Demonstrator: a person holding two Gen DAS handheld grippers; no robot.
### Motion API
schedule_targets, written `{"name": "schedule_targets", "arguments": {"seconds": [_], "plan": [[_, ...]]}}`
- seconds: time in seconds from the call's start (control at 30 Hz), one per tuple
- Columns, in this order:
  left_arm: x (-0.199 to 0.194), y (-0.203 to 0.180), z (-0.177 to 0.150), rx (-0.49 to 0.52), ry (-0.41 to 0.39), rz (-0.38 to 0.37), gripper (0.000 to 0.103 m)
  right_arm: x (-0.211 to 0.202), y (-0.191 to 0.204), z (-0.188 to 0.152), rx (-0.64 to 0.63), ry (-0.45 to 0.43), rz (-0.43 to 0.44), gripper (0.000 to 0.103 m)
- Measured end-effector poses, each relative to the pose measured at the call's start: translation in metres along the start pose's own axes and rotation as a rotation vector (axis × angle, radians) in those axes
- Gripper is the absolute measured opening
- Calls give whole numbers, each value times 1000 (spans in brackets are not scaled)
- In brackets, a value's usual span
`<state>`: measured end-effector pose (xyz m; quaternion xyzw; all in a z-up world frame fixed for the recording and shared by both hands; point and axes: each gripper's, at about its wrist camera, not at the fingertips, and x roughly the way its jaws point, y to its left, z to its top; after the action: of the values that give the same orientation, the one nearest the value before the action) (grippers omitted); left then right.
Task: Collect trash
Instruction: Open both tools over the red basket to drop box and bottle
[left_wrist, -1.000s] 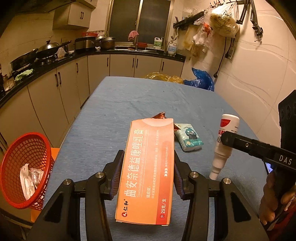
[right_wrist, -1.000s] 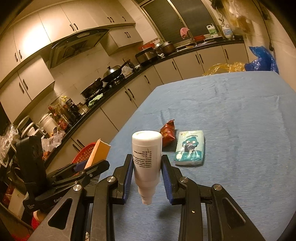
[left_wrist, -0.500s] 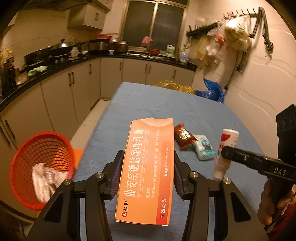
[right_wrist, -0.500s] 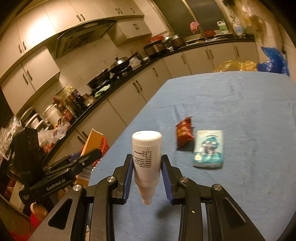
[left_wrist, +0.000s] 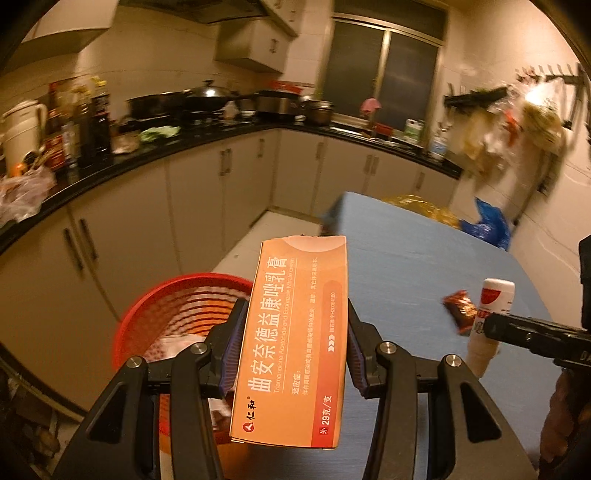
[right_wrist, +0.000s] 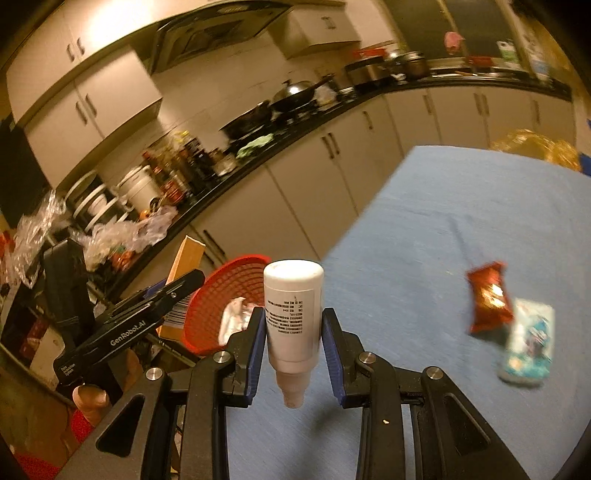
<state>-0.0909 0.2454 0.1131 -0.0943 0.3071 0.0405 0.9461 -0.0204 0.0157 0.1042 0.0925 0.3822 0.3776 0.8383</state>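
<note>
Red plastic mesh marks the goal: a basket standing on the floor off the desk's left edge, with some crumpled white wrapping already lying inside it. Just above and beside its rim, the left claw is clamped on an orange medicine box, held lengthwise between both pads and apparently close to being dropped in. To its right, over the near left part of the blue desk, the right claw grips a white bottle upside down, nozzle hanging clear of the cloth. Farther right, two pieces of litter lie on the desk untouched: a red snack wrapper and, touching or overlapping it on the side toward the right edge, a teal tissue packet. By this reckoning the job is partly done: some rubbish binned, two items lifted but not yet released, two more to fetch. A yellow bag and a blue bag sit past the desk's far end; whether they count as trash cannot be told.
</note>
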Motion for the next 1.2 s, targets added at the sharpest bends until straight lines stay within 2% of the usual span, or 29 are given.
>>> {"name": "schedule_targets", "arguments": {"seconds": [0.27,0.47,0.97,1.0,1.03,1.1,1.2], "plan": [[17,44,-8,-36,28,91,47,69,38,22,-36,73,40,33],[26,64,-11,-48,40,123,47,107,52,30,-47,116,38,33],[43,88,-17,-76,61,113,47,157,59,38,-56,171,5,35],[43,88,-17,-76,57,119,48,158,60,38,-62,167,-1,35],[44,88,-17,-79,61,122,57,158,60,39,-68,163,-10,35],[43,90,-16,-93,56,124,68,156,60,40,-65,157,-17,41],[38,91,-15,-103,46,120,68,144,54,41,-43,134,-5,41]]}}
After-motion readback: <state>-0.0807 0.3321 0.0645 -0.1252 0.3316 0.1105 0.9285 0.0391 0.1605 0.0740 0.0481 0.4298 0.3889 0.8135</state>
